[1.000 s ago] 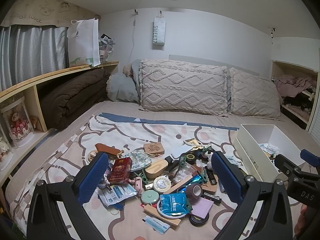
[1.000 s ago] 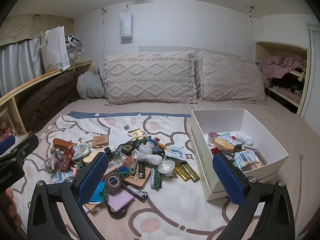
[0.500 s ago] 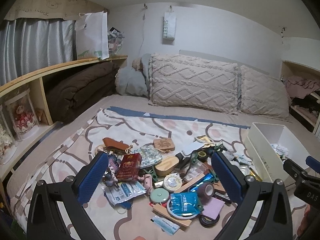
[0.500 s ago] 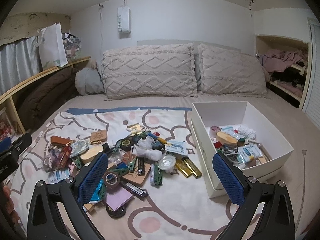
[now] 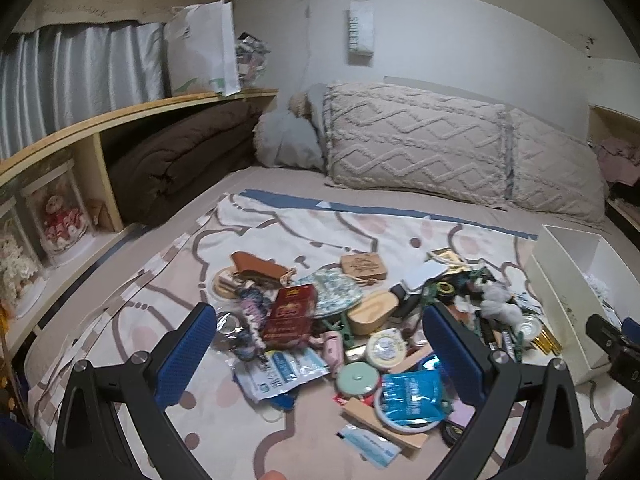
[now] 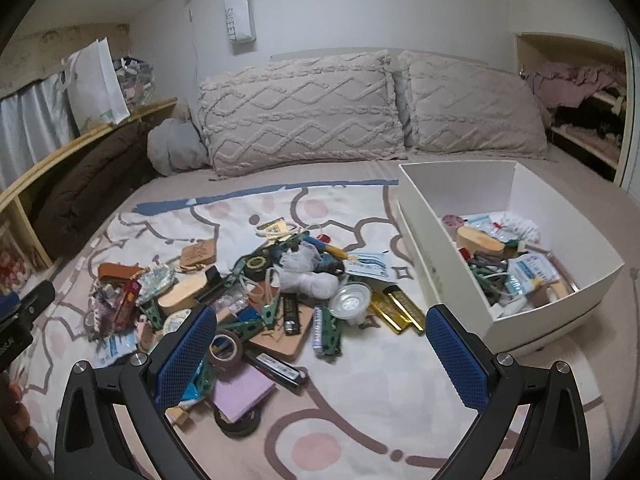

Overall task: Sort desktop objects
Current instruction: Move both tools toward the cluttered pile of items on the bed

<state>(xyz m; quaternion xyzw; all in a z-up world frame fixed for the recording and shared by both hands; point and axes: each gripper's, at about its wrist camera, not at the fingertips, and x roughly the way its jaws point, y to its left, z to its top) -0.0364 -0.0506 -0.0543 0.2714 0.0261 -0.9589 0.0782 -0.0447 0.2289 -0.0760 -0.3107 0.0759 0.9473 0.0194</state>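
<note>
Both my claws hang wide open and empty over the heap of small desk clutter (image 6: 280, 300) at frame centre. My right gripper (image 6: 320, 354) is nearer the white cardboard box (image 6: 516, 184) at centre right; the left gripper (image 5: 320, 354) faces the red rectangular packet (image 5: 290, 316).

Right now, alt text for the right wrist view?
An open hand-held gripper, holding nothing, hovers over a pile of small desktop items on a patterned bed cover. To the right stands a white box already holding some items; two pillows sit behind.
</note>
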